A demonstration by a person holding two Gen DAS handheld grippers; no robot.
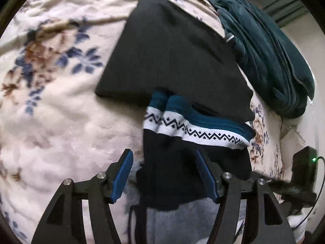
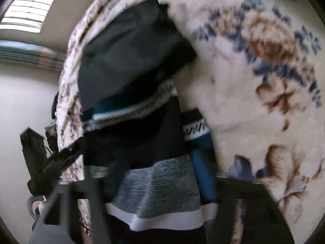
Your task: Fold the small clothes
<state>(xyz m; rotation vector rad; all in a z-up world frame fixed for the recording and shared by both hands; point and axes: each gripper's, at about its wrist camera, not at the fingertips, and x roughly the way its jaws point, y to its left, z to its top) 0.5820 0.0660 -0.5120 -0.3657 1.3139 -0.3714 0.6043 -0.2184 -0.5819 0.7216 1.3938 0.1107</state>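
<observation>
A pair of patterned socks (image 1: 182, 142), teal, white zigzag band and dark navy, lies on a floral blanket (image 1: 61, 111), partly on a folded black garment (image 1: 168, 61). My left gripper (image 1: 164, 174) is open, its blue pads on either side of the socks' dark end. In the blurred right wrist view the socks (image 2: 138, 134) fill the middle, with a grey and white part (image 2: 158, 187) low between the fingers. My right gripper (image 2: 160, 174) has a blue pad (image 2: 203, 174) beside the sock; whether it grips is unclear.
A crumpled dark teal garment (image 1: 264, 57) lies at the blanket's far right. A black device with a green light and cable (image 1: 304, 166) sits off the bed's right edge. A window with blinds (image 2: 26, 10) and pale wall show at left in the right wrist view.
</observation>
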